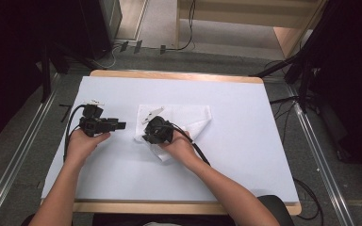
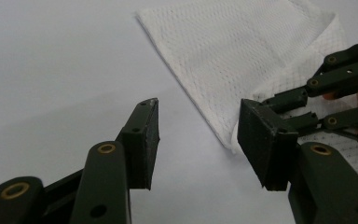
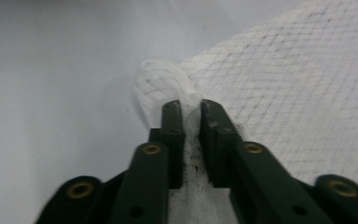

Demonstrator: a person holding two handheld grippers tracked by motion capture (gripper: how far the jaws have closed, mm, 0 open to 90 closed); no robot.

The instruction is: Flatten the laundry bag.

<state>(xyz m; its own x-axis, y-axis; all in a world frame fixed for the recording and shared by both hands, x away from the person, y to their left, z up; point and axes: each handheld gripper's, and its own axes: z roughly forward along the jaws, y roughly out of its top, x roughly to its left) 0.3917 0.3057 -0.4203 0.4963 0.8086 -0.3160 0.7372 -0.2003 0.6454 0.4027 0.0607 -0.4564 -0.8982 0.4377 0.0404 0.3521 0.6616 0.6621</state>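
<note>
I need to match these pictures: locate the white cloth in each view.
High view: white cloth lies at the table's middle, under the right gripper.
Left gripper view: upper right, beyond the open jaws.
Right gripper view: right half, its edge pinched between the jaws.
Shared landmark: the pinched cloth edge.

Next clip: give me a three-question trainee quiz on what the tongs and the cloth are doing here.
1. True or false: the right tongs are shut on a pinched fold of the white cloth.
2. Which fits the left tongs? A) clamped on the cloth; B) open, with nothing between the pads, beside the cloth's edge; C) resting on the wooden table edge.
3. Fill in: the cloth lies on the pale ___ mat that covers the table.

Key: 1 true; 2 B; 3 blue.
</note>
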